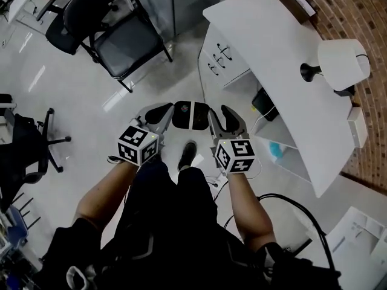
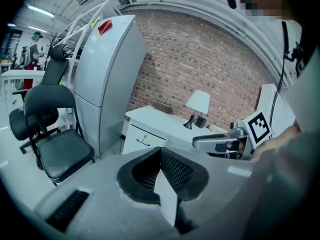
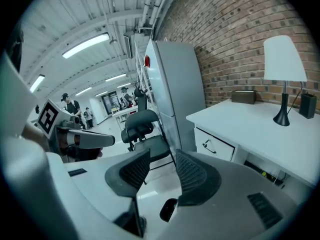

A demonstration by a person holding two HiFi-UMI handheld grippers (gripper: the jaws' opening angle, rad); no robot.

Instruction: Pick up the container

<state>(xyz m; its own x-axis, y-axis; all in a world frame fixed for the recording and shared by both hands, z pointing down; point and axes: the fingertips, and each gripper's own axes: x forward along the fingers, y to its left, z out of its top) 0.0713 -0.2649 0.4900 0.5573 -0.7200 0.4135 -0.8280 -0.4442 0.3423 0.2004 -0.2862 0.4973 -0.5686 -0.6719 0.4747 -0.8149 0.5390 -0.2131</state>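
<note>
I cannot make out a container in any view. Both grippers hang at waist height over the pale floor, in front of the person's legs. My left gripper (image 1: 162,115) is shut; in the left gripper view its ribbed black pads (image 2: 175,170) meet with nothing between them. My right gripper (image 1: 224,118) stands open beside it, and the right gripper view shows bare floor and a dark shoe through the gap in its jaws (image 3: 162,164). Each gripper view shows the other gripper off to the side. Neither gripper holds anything.
A white desk (image 1: 272,47) stands to the right against a brick wall, with a white lamp (image 1: 341,62) and a small brown box (image 1: 296,5) on it and a drawer unit (image 1: 224,56) below. A black chair (image 1: 115,35) and a tall grey cabinet (image 2: 105,79) stand ahead.
</note>
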